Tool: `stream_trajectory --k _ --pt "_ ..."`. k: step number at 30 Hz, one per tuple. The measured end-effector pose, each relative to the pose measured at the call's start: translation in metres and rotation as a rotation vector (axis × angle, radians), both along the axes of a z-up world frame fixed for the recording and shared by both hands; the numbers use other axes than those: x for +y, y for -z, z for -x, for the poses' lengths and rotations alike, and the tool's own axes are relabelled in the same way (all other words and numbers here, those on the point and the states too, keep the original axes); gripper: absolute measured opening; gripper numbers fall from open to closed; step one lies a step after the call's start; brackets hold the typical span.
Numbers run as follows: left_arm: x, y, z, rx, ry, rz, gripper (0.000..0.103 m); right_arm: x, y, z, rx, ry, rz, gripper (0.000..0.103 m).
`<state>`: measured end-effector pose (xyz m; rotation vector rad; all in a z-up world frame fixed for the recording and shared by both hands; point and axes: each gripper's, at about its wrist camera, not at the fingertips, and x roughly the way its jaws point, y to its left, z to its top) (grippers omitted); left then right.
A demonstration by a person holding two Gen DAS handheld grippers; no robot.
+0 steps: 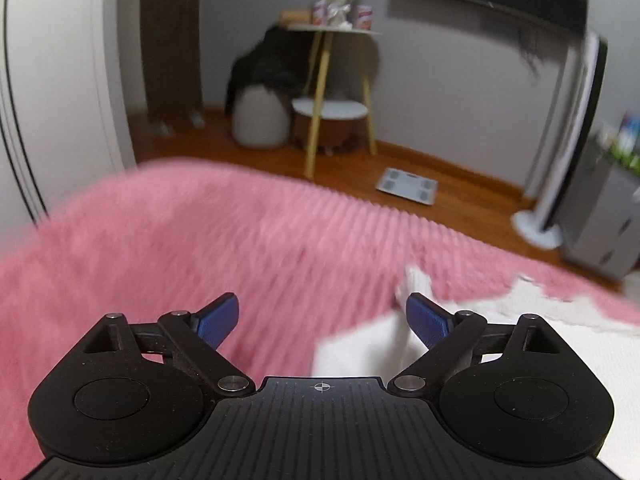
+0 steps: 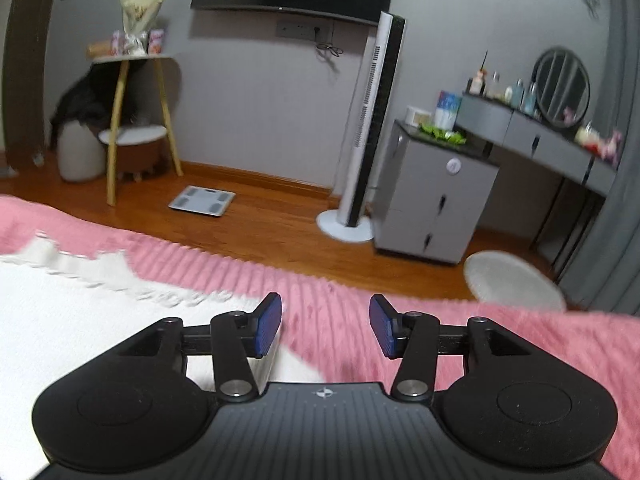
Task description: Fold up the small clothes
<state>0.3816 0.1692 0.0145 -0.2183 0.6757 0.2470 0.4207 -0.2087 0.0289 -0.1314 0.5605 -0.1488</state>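
My left claw (image 1: 322, 322) is spread wide and holds nothing. My right claw (image 2: 325, 330) is partly apart, also holding nothing. The white cloth (image 2: 64, 320) lies on the pink bed cover (image 1: 180, 248), between my 2 claws.

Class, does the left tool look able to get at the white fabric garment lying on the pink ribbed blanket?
Probably yes: the left tool is open and empty, the white fabric garment lies just beneath its right finger, and nothing covers it on the pink ribbed blanket.
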Motion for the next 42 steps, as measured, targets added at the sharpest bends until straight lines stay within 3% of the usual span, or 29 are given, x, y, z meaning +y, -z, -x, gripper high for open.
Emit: stream_trajectory --k 4,9,12,15,17,19,21,25,30,31,33,35,37,42 --pt "0.015 0.016 0.054 0.036 0.027 0.109 0.094 -0.012 0.0 0.053 0.014 -0.034 -0.122 0.058" --pt "-0.001 0.032 0.101 0.052 0.125 0.181 0.091 -0.02 0.014 0.115 0.04 -0.044 -0.222 0.057" --pt "-0.012 0.031 0.105 0.04 0.14 0.175 0.091 -0.019 0.022 0.141 0.039 -0.032 -0.278 0.052" --pt "-0.017 0.033 0.095 0.014 0.139 0.157 0.091 -0.012 0.029 0.149 0.043 -0.061 -0.299 0.035" --pt "-0.02 0.038 0.087 0.037 0.136 0.142 0.082 -0.007 0.029 0.147 0.045 -0.084 -0.302 0.027" --pt "-0.022 0.042 0.082 0.075 0.129 0.148 0.061 -0.004 0.028 0.146 0.025 -0.112 -0.314 0.027" --pt "-0.02 0.044 0.08 0.082 0.114 0.141 0.057 0.0 0.03 0.141 0.021 -0.122 -0.312 0.027" --pt "-0.019 0.045 0.079 0.062 0.097 0.1 0.031 0.002 0.037 0.13 0.027 -0.099 -0.343 0.027" --pt "-0.014 0.048 0.079 0.053 0.09 0.079 0.022 0.011 0.049 0.126 0.028 -0.098 -0.262 0.021" --pt "-0.013 0.047 0.079 0.054 0.093 0.077 0.022 0.011 0.05 0.127 0.018 -0.093 -0.23 0.016" --pt "-0.011 0.046 0.079 0.057 0.086 0.095 0.022 0.009 0.053 0.128 0.002 -0.06 -0.149 0.016" --pt "-0.006 0.046 0.079 0.063 0.055 0.12 0.035 -0.003 0.056 0.127 0.006 -0.04 -0.157 0.019" --pt "-0.001 0.048 0.081 0.067 0.03 0.127 0.057 -0.013 0.056 0.125 0.011 -0.004 -0.187 0.037" --pt "0.013 0.053 0.085 0.074 0.064 0.229 0.079 -0.025 0.053 0.126 0.012 0.007 -0.26 0.039"
